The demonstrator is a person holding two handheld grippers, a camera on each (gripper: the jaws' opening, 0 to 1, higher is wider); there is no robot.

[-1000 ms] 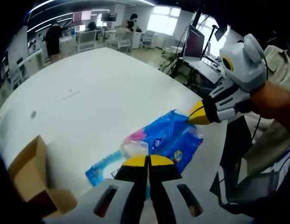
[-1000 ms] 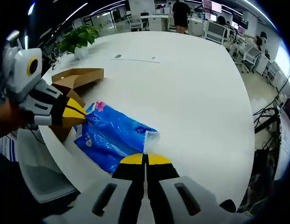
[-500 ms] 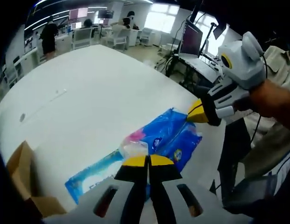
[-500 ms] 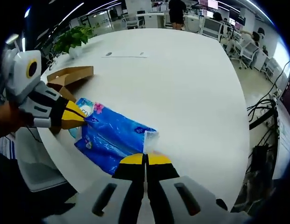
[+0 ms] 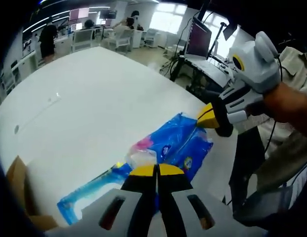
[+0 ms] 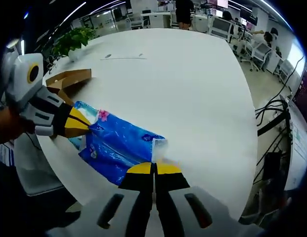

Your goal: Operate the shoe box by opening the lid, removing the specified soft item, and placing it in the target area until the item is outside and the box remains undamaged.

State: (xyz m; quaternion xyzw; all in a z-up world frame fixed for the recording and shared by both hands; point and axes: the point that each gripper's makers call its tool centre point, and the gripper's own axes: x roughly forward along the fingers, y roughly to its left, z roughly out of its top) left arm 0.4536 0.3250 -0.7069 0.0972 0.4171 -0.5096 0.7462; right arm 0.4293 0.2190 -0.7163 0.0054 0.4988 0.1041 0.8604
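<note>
- Blue plastic pack [image 6: 121, 147], the soft item, is outside the shoe box [image 6: 69, 79] and stretched above the white table [image 6: 193, 89].
- Left gripper [image 6: 84, 126] and right gripper [image 5: 205, 118] each have jaws pinched shut on opposite end seams, probably to keep the limp pack taut for placement.
- Box stands open near the table edge.
- Printing on the pack is illegible.

Bright office light, heavy fisheye bend

Ceiling strips [image 6: 79, 12] and windows [image 5: 165, 12] glare off the white table [image 6: 193, 89]; edges curve and smear, far desks soft.
</note>
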